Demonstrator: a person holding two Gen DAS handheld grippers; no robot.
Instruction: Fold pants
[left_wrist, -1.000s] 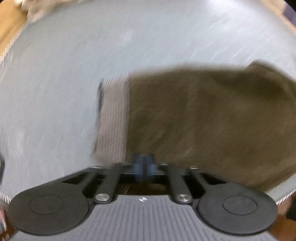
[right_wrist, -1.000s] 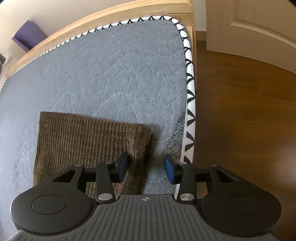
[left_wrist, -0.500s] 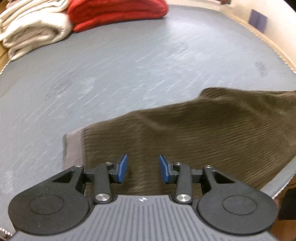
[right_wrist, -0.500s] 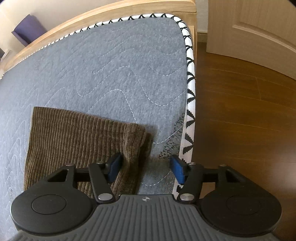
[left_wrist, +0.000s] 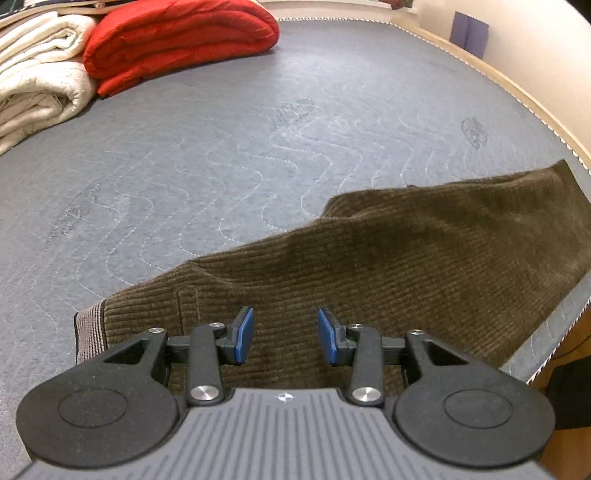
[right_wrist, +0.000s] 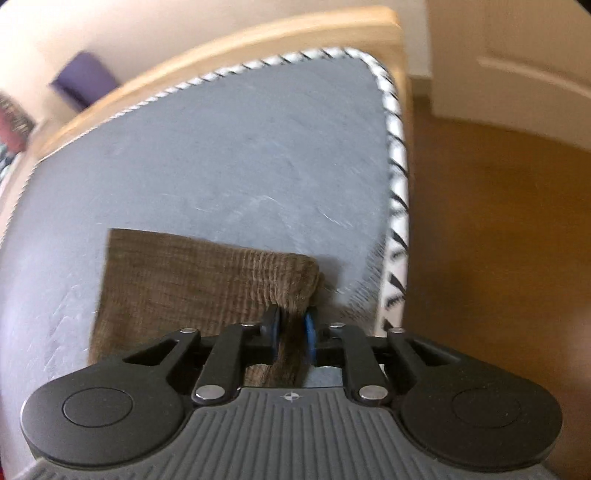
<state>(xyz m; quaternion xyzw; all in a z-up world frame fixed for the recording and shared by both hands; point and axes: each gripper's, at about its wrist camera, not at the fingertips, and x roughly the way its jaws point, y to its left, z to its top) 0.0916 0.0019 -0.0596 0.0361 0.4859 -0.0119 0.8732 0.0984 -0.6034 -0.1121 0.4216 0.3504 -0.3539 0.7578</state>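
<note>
Brown corduroy pants (left_wrist: 406, 266) lie folded lengthwise on the grey quilted mattress (left_wrist: 258, 129), with the striped waistband (left_wrist: 88, 332) at the lower left. My left gripper (left_wrist: 286, 336) hovers just above the waist end, open, with nothing between its blue pads. In the right wrist view the leg end of the pants (right_wrist: 184, 280) lies near the mattress corner. My right gripper (right_wrist: 291, 332) is closing its jaws on the right edge of that end, and a bunched ridge of cloth is pinched between the pads.
A folded red blanket (left_wrist: 177, 40) and a cream blanket (left_wrist: 37, 85) sit at the far left of the mattress. Black-and-white piping (right_wrist: 397, 184) marks the mattress edge, with wooden floor (right_wrist: 498, 258) to its right and a pale door (right_wrist: 517, 55) beyond. A wooden bed frame (right_wrist: 221, 48) runs along the far side.
My left gripper let go of the waist end, opened and drew back and up from it. My right gripper closed from wide open onto the pants' right edge, lifting the cloth into a ridge.
</note>
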